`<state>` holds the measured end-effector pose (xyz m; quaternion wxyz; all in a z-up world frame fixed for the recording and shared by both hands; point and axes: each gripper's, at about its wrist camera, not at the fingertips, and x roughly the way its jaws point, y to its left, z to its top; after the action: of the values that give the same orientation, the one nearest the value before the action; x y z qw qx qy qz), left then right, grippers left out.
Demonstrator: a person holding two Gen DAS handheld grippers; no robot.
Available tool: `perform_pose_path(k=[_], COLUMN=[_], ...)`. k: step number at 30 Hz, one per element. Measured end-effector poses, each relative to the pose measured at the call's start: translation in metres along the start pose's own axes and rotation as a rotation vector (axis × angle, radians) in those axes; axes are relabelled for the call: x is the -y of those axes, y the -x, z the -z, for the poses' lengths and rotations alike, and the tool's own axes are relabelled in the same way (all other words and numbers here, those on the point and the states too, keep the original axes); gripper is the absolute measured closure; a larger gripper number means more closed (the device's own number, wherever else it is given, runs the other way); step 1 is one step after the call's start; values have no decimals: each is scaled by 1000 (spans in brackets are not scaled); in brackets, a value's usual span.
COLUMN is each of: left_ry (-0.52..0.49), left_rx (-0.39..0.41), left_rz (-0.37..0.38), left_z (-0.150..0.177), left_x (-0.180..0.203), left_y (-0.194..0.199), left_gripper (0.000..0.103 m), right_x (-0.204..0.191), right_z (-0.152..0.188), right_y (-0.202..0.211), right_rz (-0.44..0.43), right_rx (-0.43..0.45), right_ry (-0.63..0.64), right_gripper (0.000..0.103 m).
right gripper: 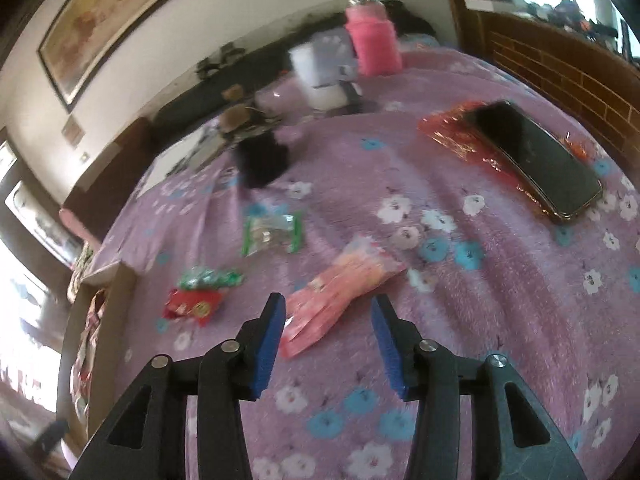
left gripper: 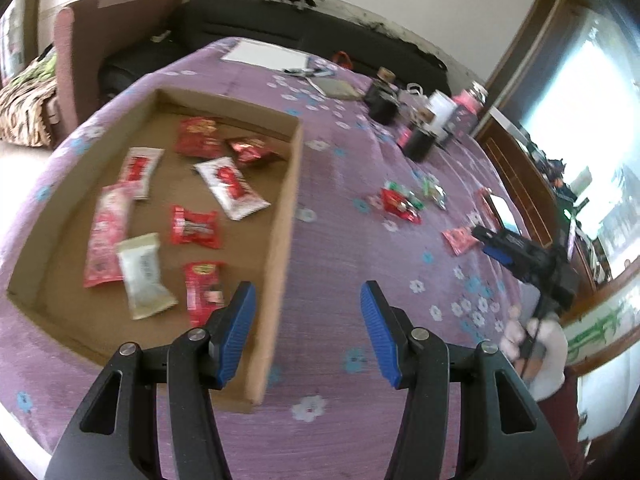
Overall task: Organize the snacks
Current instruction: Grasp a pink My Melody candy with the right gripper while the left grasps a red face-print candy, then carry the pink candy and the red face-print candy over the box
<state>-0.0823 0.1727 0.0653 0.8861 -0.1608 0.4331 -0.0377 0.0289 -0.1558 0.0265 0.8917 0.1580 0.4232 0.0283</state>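
Observation:
A shallow cardboard box (left gripper: pixel 286 200) on the purple flowered cloth holds several red, white and pink snack packets, such as a white one (left gripper: pixel 230 192). My left gripper (left gripper: pixel 308 308) hovers open over the box's right wall, nothing between its fingers. Loose on the cloth lie a pink packet (right gripper: pixel 340 292), a clear green-edged packet (right gripper: pixel 272 232) and a red and green pile (right gripper: pixel 200 292). My right gripper (right gripper: pixel 328 320) stands open just above the pink packet, whose near end lies between its fingers. The left wrist view shows that right gripper (left gripper: pixel 486 242) beside the pink packet (left gripper: pixel 460 240).
A phone (right gripper: pixel 536 160) rests on a red foil packet (right gripper: pixel 444 132) at the right. At the back stand a pink bottle (right gripper: pixel 374 44), a white container (right gripper: pixel 320 76) and a black jar (right gripper: pixel 260 156). A wooden headboard (right gripper: pixel 560 72) borders the right side. A gloved hand (left gripper: pixel 536 344) holds the right gripper.

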Motion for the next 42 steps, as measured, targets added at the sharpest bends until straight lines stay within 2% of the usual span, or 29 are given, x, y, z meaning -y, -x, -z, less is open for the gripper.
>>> perform_pose_path(k=[4, 7, 9, 10, 11, 14, 16, 18, 21, 24, 26, 27, 28, 34, 36, 42], left_ry=[-40, -83, -128, -164, -193, -255, -252, -222, -195, -228, -260, -298, -355, -484, -478, -420], left_rx=[-26, -34, -29, -27, -30, -55, -91, -115, -111, -103, -139, -157, -139, -221, -229, -192], left_rz=[6, 5, -1, -9, -20, -9, -33, -22, -60, -115, -114, -130, -170, -100, -73, -82], left_z=[-9, -21, -31, -37, -42, -56, -65, -74, -85, -91, -88, -84, -78, -39, -30, -23], left_x=[24, 43, 58, 68, 76, 98, 107, 112, 115, 121, 123, 127, 132, 133, 127, 120], left_y=[-10, -22, -34, -43, -52, -87, -113, -135, -156, -177, -188, -191, -186, -150, -139, -132], left_gripper=[50, 50, 50, 50, 50, 50, 50, 50, 50, 50, 51, 53, 65, 67, 67, 67], right_x=[-10, -16, -14, -12, -9, 2, 5, 6, 7, 9, 11, 12, 13, 13, 12, 7], right_z=[-6, -4, -5, -5, -6, -8, -8, -8, -9, -10, -11, -11, -12, -11, -10, -6], right_y=[-24, -28, -32, -32, -32, -31, -30, -30, -30, -30, -31, -31, -31, -30, -30, -28], right_rz=[43, 49, 36, 41, 48, -1, -20, -29, -40, -50, -61, -66, -72, -72, -67, -39], right_rx=[-46, -18, -10, -3, -3, -10, -14, -16, -21, -27, -31, -32, -34, -34, -31, -23], right_ry=[5, 37, 53, 57, 59, 36, 27, 25, 16, 7, -3, -8, -13, -14, -10, 13], right_gripper=[54, 54, 59, 70, 74, 74, 74, 74, 74, 73, 73, 73, 73, 73, 73, 73])
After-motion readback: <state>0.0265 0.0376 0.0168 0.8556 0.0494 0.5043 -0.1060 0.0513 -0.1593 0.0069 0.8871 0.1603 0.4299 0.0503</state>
